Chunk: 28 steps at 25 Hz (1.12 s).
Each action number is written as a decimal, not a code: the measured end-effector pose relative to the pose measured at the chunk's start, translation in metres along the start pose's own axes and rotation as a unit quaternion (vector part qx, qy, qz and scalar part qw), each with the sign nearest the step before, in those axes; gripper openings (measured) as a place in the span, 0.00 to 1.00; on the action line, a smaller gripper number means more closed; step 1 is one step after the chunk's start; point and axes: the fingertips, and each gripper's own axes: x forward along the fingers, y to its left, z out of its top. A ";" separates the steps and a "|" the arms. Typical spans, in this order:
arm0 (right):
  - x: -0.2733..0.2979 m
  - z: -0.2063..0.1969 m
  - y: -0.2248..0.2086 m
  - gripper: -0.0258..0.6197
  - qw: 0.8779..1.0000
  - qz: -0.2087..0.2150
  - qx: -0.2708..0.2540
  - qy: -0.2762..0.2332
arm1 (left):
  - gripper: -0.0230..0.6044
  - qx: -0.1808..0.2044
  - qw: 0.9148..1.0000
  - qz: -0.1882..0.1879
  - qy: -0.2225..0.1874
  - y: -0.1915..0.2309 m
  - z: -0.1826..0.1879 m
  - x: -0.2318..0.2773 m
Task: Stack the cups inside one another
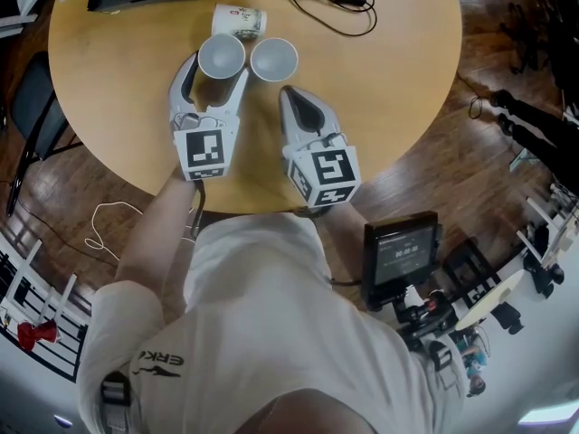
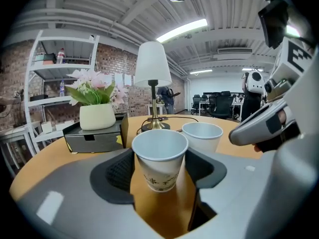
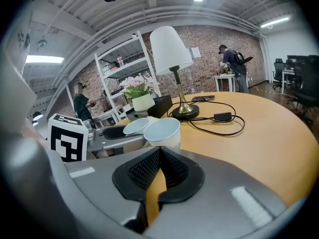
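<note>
1. Progress: no stacking is done. Three paper cups stand apart on the round wooden table (image 1: 389, 89).
2. The near-left cup (image 1: 222, 54) stands upright at upper centre-left of the head view. The near-right cup (image 1: 273, 59) stands upright just beside it, to its right. The tipped cup (image 1: 240, 21) lies on its side above them, near the top of the frame.
3. Remaining, as a judgement: nest all three cups, which includes picking up the tipped cup.
4. Left gripper (image 1: 219, 66): the jaws are spread wide. The near-left cup (image 2: 160, 158) stands between the pads with its rim close to both. No squeeze or dent shows, so the cup reads as bracketed, not grasped.
5. Right gripper (image 1: 291, 98): the jaws are clenched together and hold nothing. The near-right cup (image 3: 162, 131) sits just beyond the tips, above centre in the right gripper view.
</note>
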 end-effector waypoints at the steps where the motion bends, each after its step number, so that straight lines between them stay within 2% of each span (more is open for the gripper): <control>1: 0.001 0.001 0.000 0.06 1.000 0.000 -0.001 0.000 | 0.54 -0.001 1.000 0.002 -0.001 0.001 0.000 0.000; 18: -0.001 0.005 -0.003 0.06 1.000 -0.007 -0.010 -0.010 | 0.52 -0.006 1.000 -0.005 -0.021 0.001 0.008 -0.006; 28: -0.018 0.035 0.003 0.06 0.999 -0.019 -0.015 -0.046 | 0.52 0.010 0.999 -0.006 -0.054 0.005 0.048 -0.021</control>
